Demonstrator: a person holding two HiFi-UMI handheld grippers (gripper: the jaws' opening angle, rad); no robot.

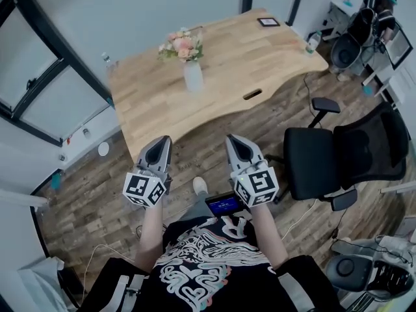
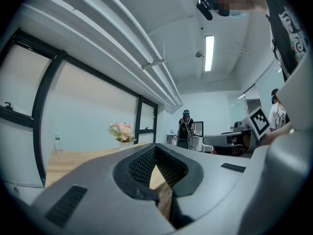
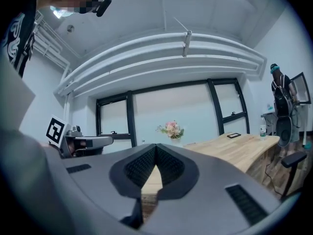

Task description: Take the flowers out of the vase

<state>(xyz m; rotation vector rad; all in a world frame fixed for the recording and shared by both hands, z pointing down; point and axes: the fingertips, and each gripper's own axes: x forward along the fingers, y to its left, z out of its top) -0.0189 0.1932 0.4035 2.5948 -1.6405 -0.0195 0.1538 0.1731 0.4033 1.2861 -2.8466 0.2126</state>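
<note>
Wooden worktop [image 1: 260,57] by the windows carries a white vase [image 1: 193,78] with the flowers [image 1: 183,44] standing in it, well apart from the left tool [image 1: 162,142] and right tool [image 1: 234,142], both clenched on nothing and held level over the floor.

A pale wooden table [image 1: 227,64] with a curved front edge stands on the plank floor [image 1: 91,207]. A white vase [image 1: 193,77] stands upright on it, holding pink and cream flowers [image 1: 182,45]. Seen from the head view, a clear bottle [image 1: 106,60] stands well left of the vase at the table's corner. A small dark-framed flat thing [image 1: 268,22] lies far beyond the vase to its right. A narrow slot [image 1: 252,94] is cut into the top, nearer than the vase and to its right.
</note>
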